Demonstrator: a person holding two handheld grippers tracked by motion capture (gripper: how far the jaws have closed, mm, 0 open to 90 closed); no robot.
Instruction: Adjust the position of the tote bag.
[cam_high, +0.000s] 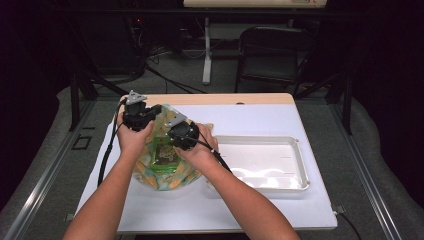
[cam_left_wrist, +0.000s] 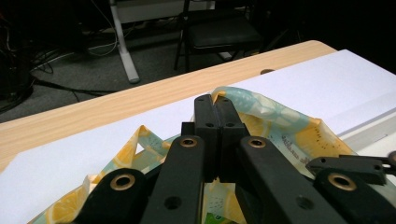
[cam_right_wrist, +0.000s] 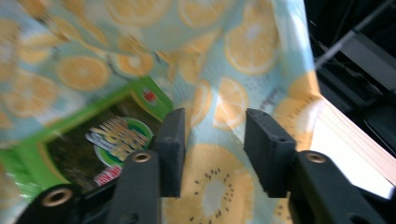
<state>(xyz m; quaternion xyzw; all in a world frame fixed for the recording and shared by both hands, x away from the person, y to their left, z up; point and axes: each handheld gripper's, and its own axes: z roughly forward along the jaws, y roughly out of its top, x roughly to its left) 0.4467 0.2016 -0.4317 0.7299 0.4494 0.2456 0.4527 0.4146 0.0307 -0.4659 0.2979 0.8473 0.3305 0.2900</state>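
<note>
A: Handling note on the fruit-print bag (cam_high: 167, 172): it lies on the white tabletop (cam_high: 260, 205), left of centre in the high view, just beside the white tray (cam_high: 297, 150) at its right. Thin printed film, lemon and kiwi pattern, crumpled and slack. I judge it light, soft, probably a bit slippery.

B: Contents?

A: A green packet (cam_right_wrist: 93, 140) shows through a clear window, lower left of the right gripper view. Flat, likely light too. It could slide about inside if the bag is tilted.

B: Left tongs (cam_left_wrist: 215, 116)?

A: Jaws pressed together on the bag's upper edge; in the left gripper view the film sticks out past the jaw tips at frame centre. Clamped on the bag, then.

B: Right tongs (cam_right_wrist: 212, 151)?

A: Jaws stand apart at a middling gap, nothing pinched. They hover over the film; whether a pad brushes it I cannot tell, the picture is blurred. In the high view this tool (cam_high: 182, 135) sits just right of the left one (cam_high: 137, 117), over the bag's top half.

B: Where to grip?

A: At the rim of the mouth, opposite the left hold, pinching one layer of film only. My judgement: a grip on the flat middle would catch both walls or the packet. A shallow bite risks the film slipping out; a hard tug might tear it.

B: Noted. Two-point hold on the rim.
</note>
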